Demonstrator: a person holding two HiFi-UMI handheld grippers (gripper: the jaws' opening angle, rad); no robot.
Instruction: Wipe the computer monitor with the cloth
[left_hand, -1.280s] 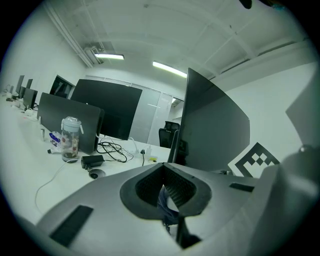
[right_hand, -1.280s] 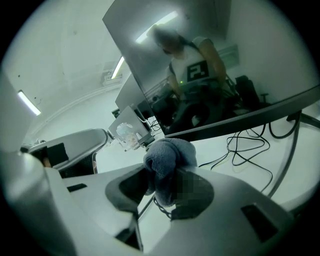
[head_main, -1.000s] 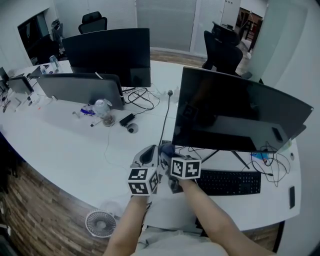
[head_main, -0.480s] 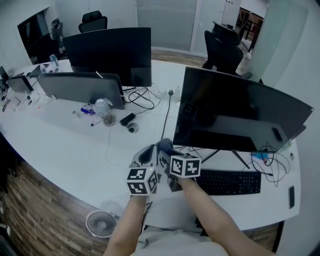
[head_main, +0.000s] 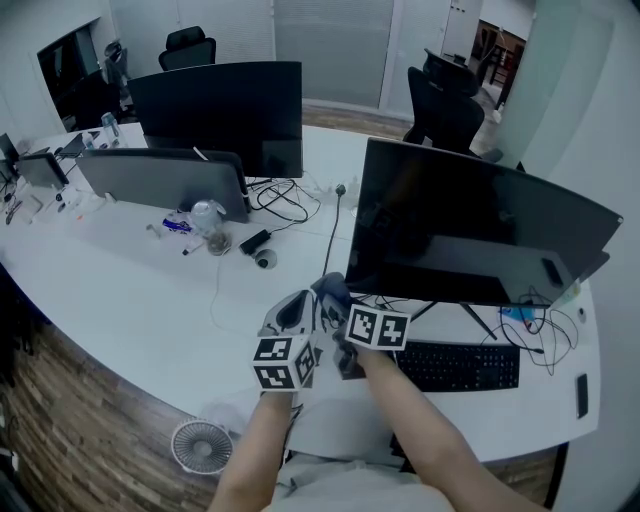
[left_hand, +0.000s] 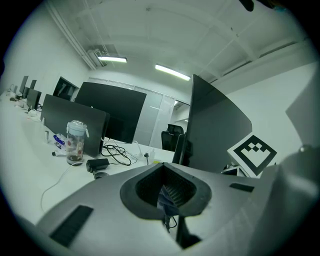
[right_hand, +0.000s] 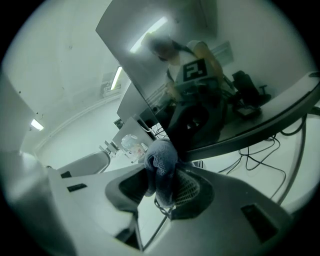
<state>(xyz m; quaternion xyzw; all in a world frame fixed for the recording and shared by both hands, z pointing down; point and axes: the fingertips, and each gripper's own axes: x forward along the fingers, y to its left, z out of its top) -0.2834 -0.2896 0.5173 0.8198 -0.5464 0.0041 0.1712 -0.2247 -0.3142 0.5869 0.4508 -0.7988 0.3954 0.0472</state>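
Blue cloth (head_main: 330, 289) has crept up towards the monitor's (head_main: 470, 225) lower left corner, your right gripper (right_hand: 162, 186) clamped on its bulk and left gripper (left_hand: 167, 194) closed on a scrap, so wiping hasn't started yet.

Cloth (right_hand: 161, 169): blue-grey, bunched, pinched in right gripper (right_hand: 161, 192) jaws, near lower-left corner of monitor (head_main: 470, 225); screen dark, upright.

head: high, steeply down at desk (head_main: 130, 290) | gripper views: low, close, both facing monitor (left_hand: 215, 135)
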